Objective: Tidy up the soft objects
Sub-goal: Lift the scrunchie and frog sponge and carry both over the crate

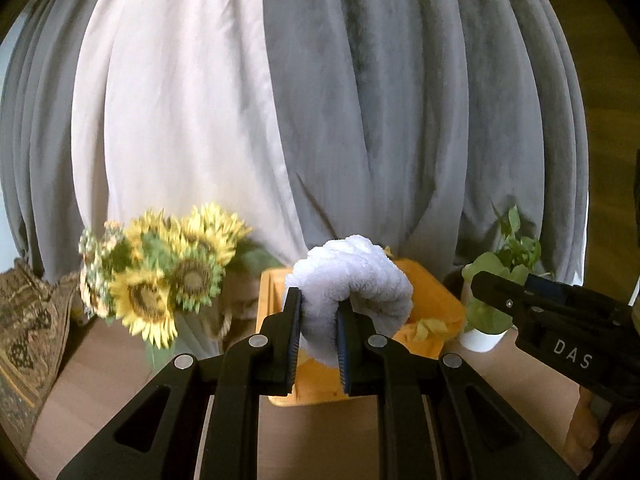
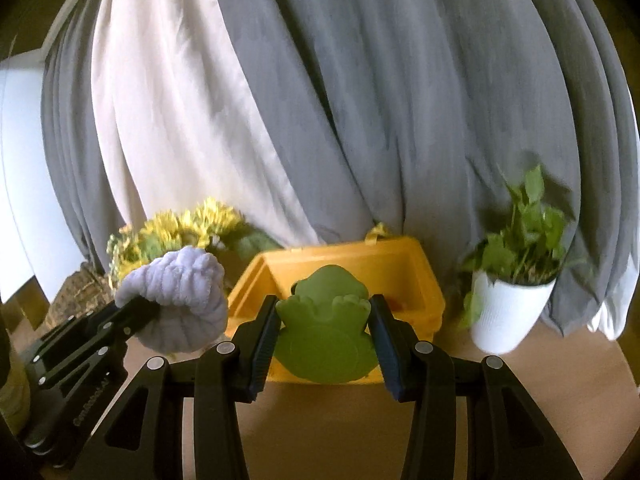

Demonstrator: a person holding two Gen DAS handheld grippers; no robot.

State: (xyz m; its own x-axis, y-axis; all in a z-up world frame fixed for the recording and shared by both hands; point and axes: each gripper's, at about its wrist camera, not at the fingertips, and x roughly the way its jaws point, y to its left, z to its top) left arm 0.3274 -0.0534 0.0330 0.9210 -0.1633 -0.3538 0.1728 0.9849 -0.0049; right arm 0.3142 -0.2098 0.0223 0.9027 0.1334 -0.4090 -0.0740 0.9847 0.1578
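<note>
My left gripper (image 1: 318,334) is shut on a fluffy white rolled cloth (image 1: 356,280) and holds it above the near edge of the open yellow bin (image 1: 436,284). In the right wrist view the same cloth (image 2: 180,300) hangs from the left gripper (image 2: 138,310) to the left of the bin (image 2: 420,272). My right gripper (image 2: 324,344) is shut on a soft green frog toy (image 2: 324,340) and holds it in front of the bin's near wall. The right gripper's body (image 1: 560,320) shows at the right of the left wrist view.
The bin stands on a wooden table (image 2: 320,432). Sunflowers in a vase (image 1: 160,276) stand left of the bin, a potted green plant in a white pot (image 2: 512,292) right of it. Grey and white curtains (image 1: 320,100) hang behind. A patterned cushion (image 1: 24,328) lies far left.
</note>
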